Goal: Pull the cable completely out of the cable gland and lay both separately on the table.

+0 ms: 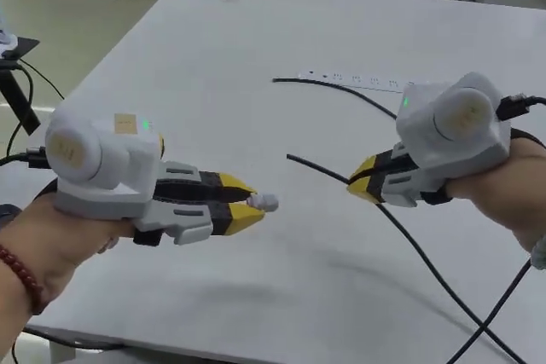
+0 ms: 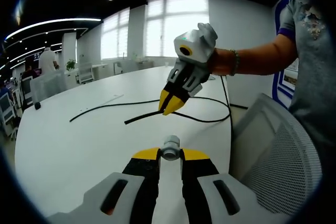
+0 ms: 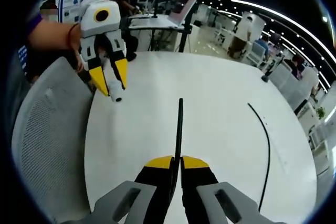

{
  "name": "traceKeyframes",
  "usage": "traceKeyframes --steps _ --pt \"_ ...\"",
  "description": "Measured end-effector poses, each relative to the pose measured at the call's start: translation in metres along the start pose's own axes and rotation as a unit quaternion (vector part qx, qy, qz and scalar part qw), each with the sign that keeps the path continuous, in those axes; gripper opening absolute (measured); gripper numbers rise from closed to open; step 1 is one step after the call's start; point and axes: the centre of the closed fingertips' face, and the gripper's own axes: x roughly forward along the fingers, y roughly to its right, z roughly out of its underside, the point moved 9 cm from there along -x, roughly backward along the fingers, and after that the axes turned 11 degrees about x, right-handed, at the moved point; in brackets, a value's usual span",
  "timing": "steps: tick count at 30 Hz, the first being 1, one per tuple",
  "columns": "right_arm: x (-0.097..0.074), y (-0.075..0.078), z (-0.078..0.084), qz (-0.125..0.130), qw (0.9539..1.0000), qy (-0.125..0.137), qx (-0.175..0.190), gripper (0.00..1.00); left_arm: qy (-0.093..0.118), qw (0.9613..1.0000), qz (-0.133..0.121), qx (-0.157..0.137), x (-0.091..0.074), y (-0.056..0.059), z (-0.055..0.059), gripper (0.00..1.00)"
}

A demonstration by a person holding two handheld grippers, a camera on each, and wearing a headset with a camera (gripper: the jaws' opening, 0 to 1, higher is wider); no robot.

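While off cable (image 1: 316, 169), gland (image 1: 270, 203) in left tool (image 1: 256, 202).

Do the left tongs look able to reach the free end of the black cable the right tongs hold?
Probably yes: only white table lies between the left tongs and the thin black cable's free end. But they are shut on the small whitish cable gland, so grasping is out.

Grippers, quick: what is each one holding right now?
Left gripper: closed on the cable gland.
Right gripper: closed on the cable.
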Motion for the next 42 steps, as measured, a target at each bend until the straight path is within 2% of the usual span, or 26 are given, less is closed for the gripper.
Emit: traceKeyframes --steps 12,21,28,33,39,42 --pt "0.039 0.025 0.006 0.009 0.9995 0.002 0.03 0.0 -0.002 0.9997 -0.024 -0.007 0.004 0.002 0.008 0.15" --pt "0.079 0.043 0.01 0.007 0.9991 0.0 0.042 0.0 -0.008 0.9995 -0.029 -0.012 0.019 -0.008 0.021 0.15" --pt "0.093 0.051 0.022 0.004 0.9982 0.002 0.06 0.0 -0.02 0.9995 -0.019 -0.014 0.033 -0.023 0.032 0.15" --pt "0.1 0.053 0.027 0.005 0.9981 0.004 0.061 0.0 -0.026 0.9994 -0.015 -0.016 0.049 -0.037 0.042 0.15" --pt "0.105 0.053 0.028 0.004 0.998 0.013 0.062 0.0 -0.038 0.9992 -0.002 -0.008 0.066 -0.041 0.049 0.15" --pt "0.105 0.053 0.028 0.004 0.9979 0.017 0.063 0.0 -0.036 0.9993 0.001 -0.013 0.07 -0.04 0.05 0.15"
